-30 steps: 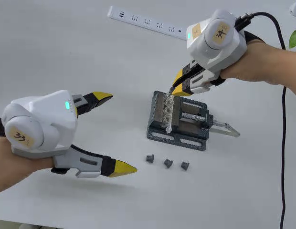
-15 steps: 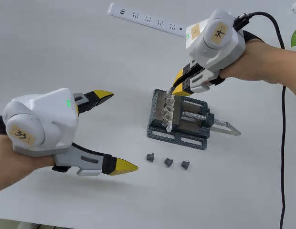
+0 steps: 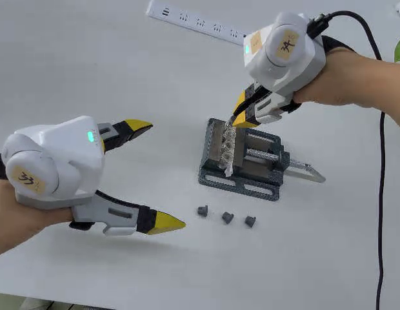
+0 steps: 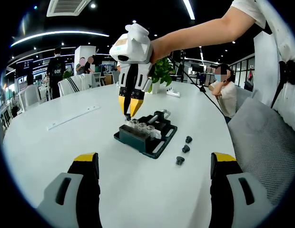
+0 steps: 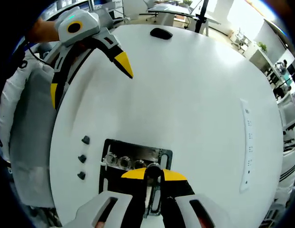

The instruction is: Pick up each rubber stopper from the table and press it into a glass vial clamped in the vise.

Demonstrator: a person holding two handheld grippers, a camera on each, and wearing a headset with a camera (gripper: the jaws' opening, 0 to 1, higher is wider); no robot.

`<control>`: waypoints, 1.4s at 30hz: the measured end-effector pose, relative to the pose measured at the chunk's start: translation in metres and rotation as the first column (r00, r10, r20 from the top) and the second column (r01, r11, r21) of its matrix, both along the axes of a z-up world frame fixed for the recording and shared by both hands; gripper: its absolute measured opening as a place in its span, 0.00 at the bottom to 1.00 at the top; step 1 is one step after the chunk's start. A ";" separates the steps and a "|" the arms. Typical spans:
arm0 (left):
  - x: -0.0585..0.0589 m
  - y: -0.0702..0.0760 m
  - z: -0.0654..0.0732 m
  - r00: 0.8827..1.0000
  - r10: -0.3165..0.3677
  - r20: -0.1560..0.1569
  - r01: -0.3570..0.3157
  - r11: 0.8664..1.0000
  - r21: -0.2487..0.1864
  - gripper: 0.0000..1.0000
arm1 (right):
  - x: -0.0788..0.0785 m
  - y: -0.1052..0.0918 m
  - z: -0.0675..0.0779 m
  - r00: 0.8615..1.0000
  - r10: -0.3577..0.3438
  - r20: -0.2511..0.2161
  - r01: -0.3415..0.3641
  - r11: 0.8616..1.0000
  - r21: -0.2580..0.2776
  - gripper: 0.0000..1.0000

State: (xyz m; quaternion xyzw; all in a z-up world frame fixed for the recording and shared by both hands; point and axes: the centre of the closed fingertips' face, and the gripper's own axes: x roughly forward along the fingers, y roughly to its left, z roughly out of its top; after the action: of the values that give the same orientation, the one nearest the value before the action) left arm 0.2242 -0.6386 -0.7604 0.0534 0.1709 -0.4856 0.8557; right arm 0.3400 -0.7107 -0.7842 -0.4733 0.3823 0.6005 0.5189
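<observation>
A dark vise (image 3: 246, 169) clamps a row of glass vials (image 3: 226, 146) at mid-table. My right gripper (image 3: 234, 120) comes down from the upper right, shut on a dark rubber stopper (image 5: 153, 171) right over the vial at the row's end. The other vials (image 5: 123, 162) look uncapped. Three loose stoppers (image 3: 227, 218) lie in a line in front of the vise; they are also in the left gripper view (image 4: 185, 148) and the right gripper view (image 5: 82, 158). At the lower left my left gripper (image 3: 155, 174) hangs open and holds nothing, well short of the vise (image 4: 145, 134).
A white power strip (image 3: 195, 24) lies at the back of the white table. A black cable (image 3: 382, 161) runs down the right side. The vise handle (image 3: 308, 172) sticks out to the right. Several people stand and sit beyond the table (image 4: 57, 66).
The right gripper's body has leaned slightly left while its tips stay over the end vial. The left gripper is nearly still. The rest of the shift is camera motion.
</observation>
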 end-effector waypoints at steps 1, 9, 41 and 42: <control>0.000 0.000 0.000 1.000 0.000 0.000 0.000 1.000 -0.001 0.98 | 0.000 0.000 0.000 1.000 0.001 0.001 -0.001 1.000 -0.005 0.06; 0.000 -0.001 0.001 1.000 0.003 -0.002 -0.003 1.000 -0.007 0.97 | 0.000 0.000 -0.001 1.000 0.004 0.011 -0.004 0.999 -0.033 0.05; 0.001 0.001 -0.001 1.000 0.015 -0.003 -0.015 1.000 -0.015 0.97 | -0.001 0.004 0.002 0.999 -0.039 -0.003 0.039 0.999 0.022 0.12; 0.001 0.001 -0.001 1.000 0.015 -0.003 -0.015 1.000 -0.014 0.97 | -0.002 0.004 0.005 0.999 -0.041 -0.005 0.041 0.999 0.025 0.12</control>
State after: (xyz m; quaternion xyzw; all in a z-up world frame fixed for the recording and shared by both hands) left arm 0.2251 -0.6372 -0.7615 0.0451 0.1691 -0.4805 0.8593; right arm 0.3383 -0.7067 -0.7791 -0.4572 0.3854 0.5957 0.5362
